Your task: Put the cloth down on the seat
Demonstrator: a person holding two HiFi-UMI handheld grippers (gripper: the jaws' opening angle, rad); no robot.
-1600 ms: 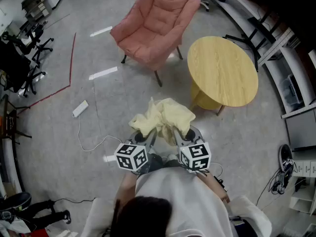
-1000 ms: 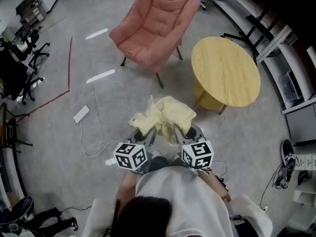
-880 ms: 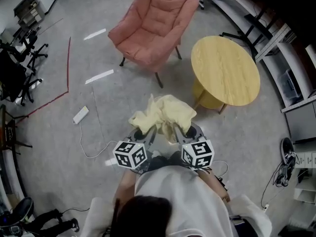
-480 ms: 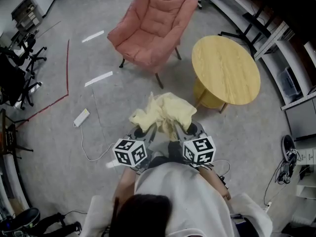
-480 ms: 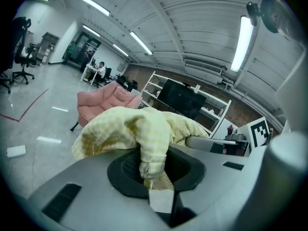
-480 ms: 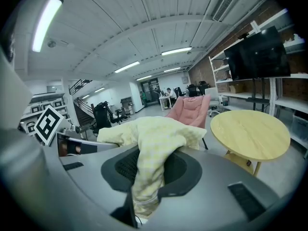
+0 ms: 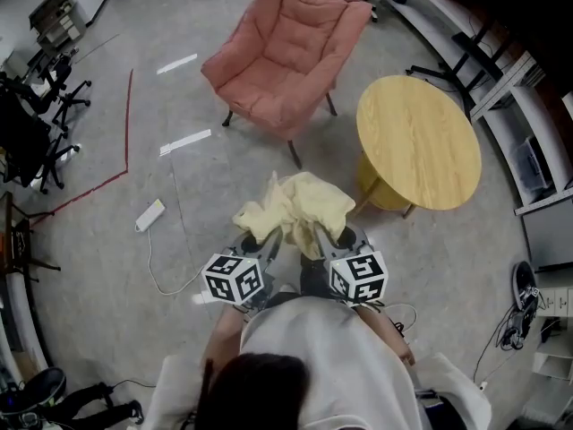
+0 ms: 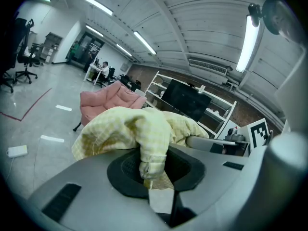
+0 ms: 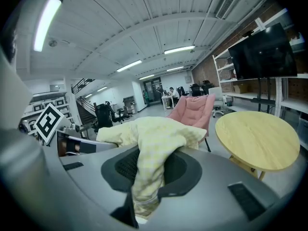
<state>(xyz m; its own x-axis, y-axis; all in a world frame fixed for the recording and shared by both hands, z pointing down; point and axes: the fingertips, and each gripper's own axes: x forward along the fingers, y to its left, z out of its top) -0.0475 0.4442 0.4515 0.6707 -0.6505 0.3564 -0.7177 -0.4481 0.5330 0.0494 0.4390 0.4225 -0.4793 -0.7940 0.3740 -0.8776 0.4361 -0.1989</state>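
A pale yellow checked cloth [image 7: 295, 210] hangs bunched between my two grippers, held in the air above the grey floor. My left gripper [image 7: 269, 243] is shut on one end of the cloth [image 8: 144, 143]. My right gripper [image 7: 320, 240] is shut on the other end of the cloth [image 9: 149, 162]. The pink padded armchair [image 7: 291, 50] stands ahead, a good stride beyond the cloth; its seat is bare. The armchair [image 8: 108, 100] shows behind the cloth in the left gripper view, and the armchair [image 9: 195, 110] in the right gripper view too.
A round wooden table [image 7: 418, 141] stands to the right of the chair. A white power strip [image 7: 148, 215] and its cable lie on the floor at left. Red floor tape [image 7: 125, 124] and black office chairs [image 7: 36, 115] are far left. Shelving [image 7: 501, 79] lines the right.
The view has shifted slightly, so the armchair and table sit a little further right and lower in the picture. Both grippers keep the cloth bunched in the same way.
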